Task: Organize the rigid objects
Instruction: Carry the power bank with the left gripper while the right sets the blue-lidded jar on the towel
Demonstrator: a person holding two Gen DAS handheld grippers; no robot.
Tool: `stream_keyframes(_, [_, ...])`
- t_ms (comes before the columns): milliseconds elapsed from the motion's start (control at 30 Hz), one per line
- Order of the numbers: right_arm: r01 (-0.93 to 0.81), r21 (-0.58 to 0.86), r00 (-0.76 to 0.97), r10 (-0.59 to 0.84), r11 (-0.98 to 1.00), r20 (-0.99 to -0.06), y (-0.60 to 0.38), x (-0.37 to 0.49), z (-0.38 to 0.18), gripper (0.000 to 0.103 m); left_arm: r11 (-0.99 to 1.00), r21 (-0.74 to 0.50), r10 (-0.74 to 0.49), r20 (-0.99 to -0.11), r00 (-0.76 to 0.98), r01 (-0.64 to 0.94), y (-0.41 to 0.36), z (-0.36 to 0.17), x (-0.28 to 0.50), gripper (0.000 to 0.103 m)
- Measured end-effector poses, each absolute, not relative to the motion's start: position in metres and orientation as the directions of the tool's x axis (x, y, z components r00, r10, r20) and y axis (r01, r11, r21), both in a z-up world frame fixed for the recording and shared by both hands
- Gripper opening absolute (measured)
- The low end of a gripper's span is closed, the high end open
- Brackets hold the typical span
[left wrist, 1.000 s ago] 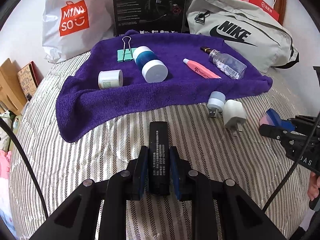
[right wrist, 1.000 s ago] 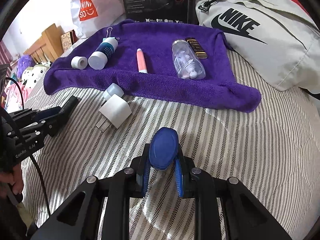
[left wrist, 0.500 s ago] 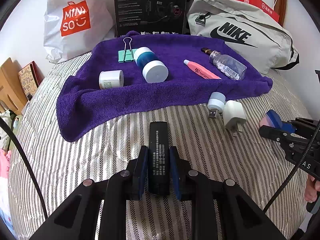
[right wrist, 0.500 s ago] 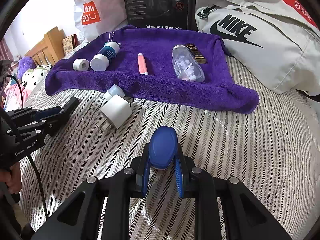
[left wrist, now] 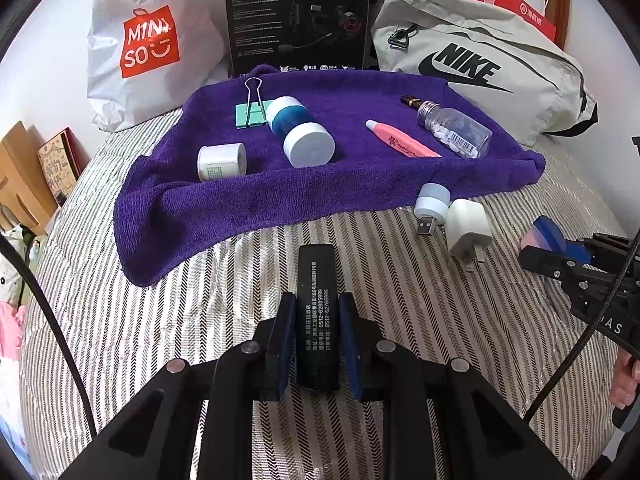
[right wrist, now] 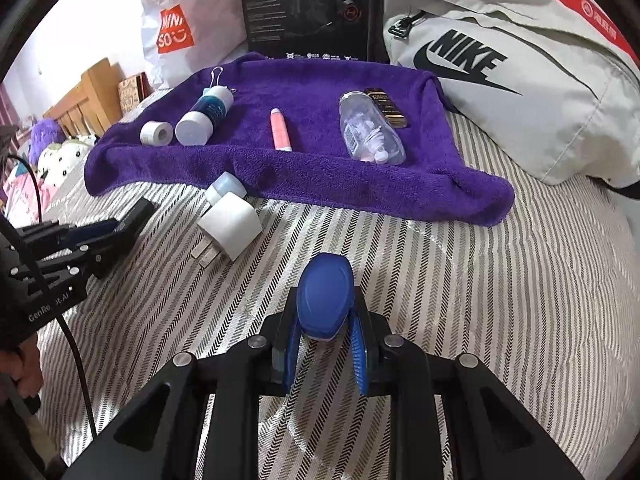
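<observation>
My left gripper (left wrist: 316,320) is shut on a flat black stick with white print (left wrist: 316,272), held just above the striped bedcover. My right gripper (right wrist: 326,320) is shut on a blue oval piece (right wrist: 326,292); the left wrist view shows its pink underside (left wrist: 536,240). Ahead lies a purple towel (left wrist: 280,196) with a green binder clip (left wrist: 250,114), a blue and white bottle (left wrist: 300,132), a white roll (left wrist: 222,162), a pink tube (left wrist: 402,145) and a clear pill bottle (left wrist: 456,130). A white plug (left wrist: 466,228) and a pale blue USB light (left wrist: 432,202) rest at the towel's near edge.
Behind the towel stand a white Miniso bag (left wrist: 148,44), a black box (left wrist: 298,16) and a grey Nike bag (left wrist: 472,68). A wooden headboard (right wrist: 84,100) and soft toys sit off the left side of the bed. A hand (left wrist: 626,380) grips the right handle.
Both grippers keep their holds in about the same place. Nothing on the towel or the bedcover has moved.
</observation>
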State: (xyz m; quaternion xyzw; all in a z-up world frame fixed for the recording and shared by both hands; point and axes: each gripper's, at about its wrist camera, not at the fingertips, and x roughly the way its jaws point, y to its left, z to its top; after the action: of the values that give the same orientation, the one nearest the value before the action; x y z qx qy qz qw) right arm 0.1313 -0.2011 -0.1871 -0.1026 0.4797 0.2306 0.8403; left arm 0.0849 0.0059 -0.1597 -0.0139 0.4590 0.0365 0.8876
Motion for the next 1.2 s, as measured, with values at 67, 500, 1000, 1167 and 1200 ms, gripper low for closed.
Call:
stream_keyframes(67, [-0.49,0.052,0.431,0.293,0.87,-0.853,-0.202,0.131,-0.187,0.021,0.997,-0.006,0.042,-0.817,0.575,-0.081,0.008,-0.159,0.084,0.021])
stream_keyframes(500, [-0.503,0.115,0.392,0.344,0.856,-0.853,-0.212,0.137,-0.161,0.021,0.991,-0.091,-0.014,-0.796,0.605,-0.096,0.029,-0.132,0.083,0.021])
stream_keyframes(1000, [-0.562,0.078,0.439,0.378,0.823,-0.815,-0.18,0.196,-0.119,0.021,0.991,-0.087,-0.001,-0.767,0.641,-0.102,0.045,-0.102,0.125,0.021])
stream_keyframes(1167, [-0.574,0.078,0.407,0.366,0.815,-0.837,-0.161,0.231,-0.134,0.021,0.99,-0.091,0.001,-0.773,0.635,-0.112,0.05,-0.104,0.13,0.021])
stream_keyframes(1200, [-0.58,0.079,0.396,0.365,0.811,-0.843,-0.157,0.235,-0.139,0.021,0.989,-0.091,0.001,-0.776,0.631,-0.114,0.051,-0.105,0.131,0.021])
